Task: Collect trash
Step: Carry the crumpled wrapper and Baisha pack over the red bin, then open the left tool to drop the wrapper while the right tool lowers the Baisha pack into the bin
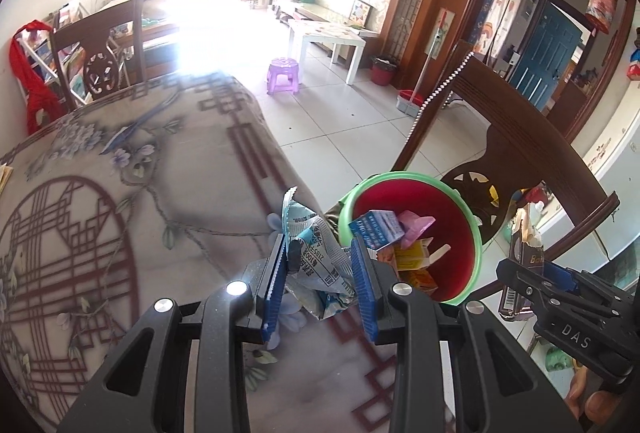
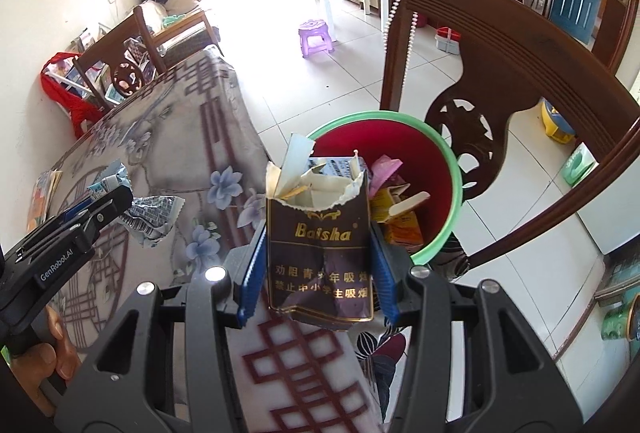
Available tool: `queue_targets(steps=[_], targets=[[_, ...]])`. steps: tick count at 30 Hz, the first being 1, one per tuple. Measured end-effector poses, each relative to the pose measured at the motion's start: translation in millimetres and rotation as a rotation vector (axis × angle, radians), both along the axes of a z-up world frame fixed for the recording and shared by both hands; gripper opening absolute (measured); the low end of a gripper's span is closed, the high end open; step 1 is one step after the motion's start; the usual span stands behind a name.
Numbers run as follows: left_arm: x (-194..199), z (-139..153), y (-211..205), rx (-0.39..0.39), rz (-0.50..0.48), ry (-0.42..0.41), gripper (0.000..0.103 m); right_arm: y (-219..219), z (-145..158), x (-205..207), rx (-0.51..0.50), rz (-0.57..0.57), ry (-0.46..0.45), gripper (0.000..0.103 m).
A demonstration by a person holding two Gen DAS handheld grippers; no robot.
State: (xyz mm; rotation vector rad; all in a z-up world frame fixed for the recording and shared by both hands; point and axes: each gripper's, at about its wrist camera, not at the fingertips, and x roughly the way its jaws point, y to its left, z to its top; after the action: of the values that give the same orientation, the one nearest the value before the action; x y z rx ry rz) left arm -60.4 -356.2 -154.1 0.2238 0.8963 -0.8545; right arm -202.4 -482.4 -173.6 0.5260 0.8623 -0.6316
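Left gripper clamped on a crumpled silver-and-blue wrapper, held above the edge of the cloth-covered counter. Right gripper clamped on a torn dark cigarette pack, held just short of the red bin with a green rim. The bin stands beside the counter, before a wooden chair, and already contains cartons and wrappers

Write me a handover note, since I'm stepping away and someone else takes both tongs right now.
Left tongs: shut on a crumpled silver-blue foil wrapper, above the patterned tablecloth.
Right tongs: shut on a torn dark brown Baisha cigarette pack.
Red bin with green rim: at the table edge by the wooden chair, already holding cartons and wrappers.
Left to do: carry both pieces over the bin and release.
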Motion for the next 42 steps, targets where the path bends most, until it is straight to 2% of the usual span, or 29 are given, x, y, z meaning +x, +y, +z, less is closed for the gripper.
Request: queue_targets(steps=[13, 27, 30, 42], targets=[[-3.4, -12.1, -42.1, 0.011, -0.057, 0.033, 0.030, -34.8, -5.7, -12.3, 0.001, -0.050, 0.019, 0.046], [-2.6, -36.8, -109.6, 0.043, -0.164, 0.084, 0.030, -70.2, -8.4, -14.6, -0.005, -0.088, 0.031, 0.046], [-2.1, -39.7, -124.4, 0.051, -0.184, 0.074, 0.030, -75.4, -10.3, -13.7, -0.006, -0.092, 0.036, 0.046], [3.8, -48.4, -153.0, 0.067, -0.209, 0.101, 0.034, -89.9, -22.4, -13.6, 0.011, -0.111, 0.061, 0.046]])
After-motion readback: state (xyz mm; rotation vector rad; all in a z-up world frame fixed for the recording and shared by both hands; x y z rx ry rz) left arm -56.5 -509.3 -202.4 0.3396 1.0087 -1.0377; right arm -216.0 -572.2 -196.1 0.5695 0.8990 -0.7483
